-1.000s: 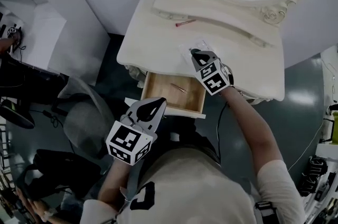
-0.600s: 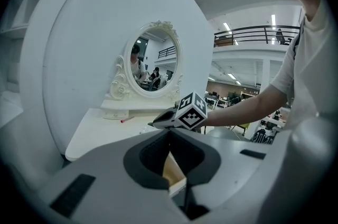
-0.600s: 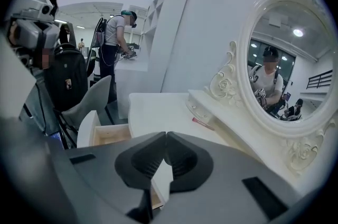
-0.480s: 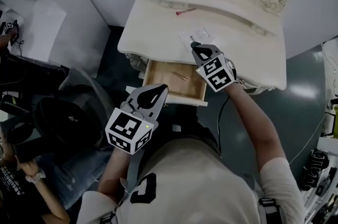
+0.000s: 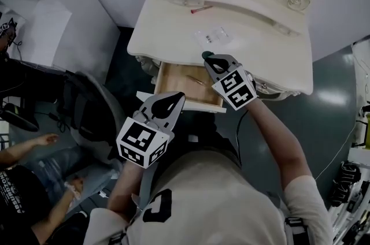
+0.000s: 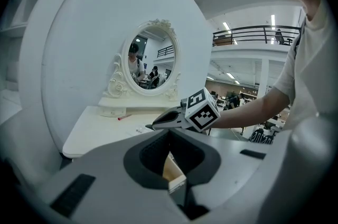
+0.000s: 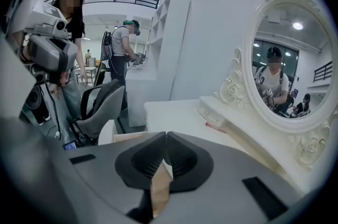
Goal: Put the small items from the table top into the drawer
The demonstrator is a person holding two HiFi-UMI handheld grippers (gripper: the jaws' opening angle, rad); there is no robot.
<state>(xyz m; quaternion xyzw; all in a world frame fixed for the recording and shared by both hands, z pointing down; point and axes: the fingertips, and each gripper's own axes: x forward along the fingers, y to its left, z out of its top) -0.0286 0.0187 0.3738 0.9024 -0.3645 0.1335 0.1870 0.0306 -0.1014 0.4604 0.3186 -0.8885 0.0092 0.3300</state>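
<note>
Both closed on nothing seen, left hand-held gripper (image 5: 175, 97), right hand-held gripper (image 5: 204, 56), thin stick (image 5: 198, 81) in drawer (image 5: 191, 103), head view only

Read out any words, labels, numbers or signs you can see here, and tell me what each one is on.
No text here can be read.
Patterns, not words: the black-and-white square markers on the left gripper and the right gripper.
Cut off and unreadable: the black print on the person's white shirt.
Too small to show any print: the small clear packet on the cream dressing table.
</note>
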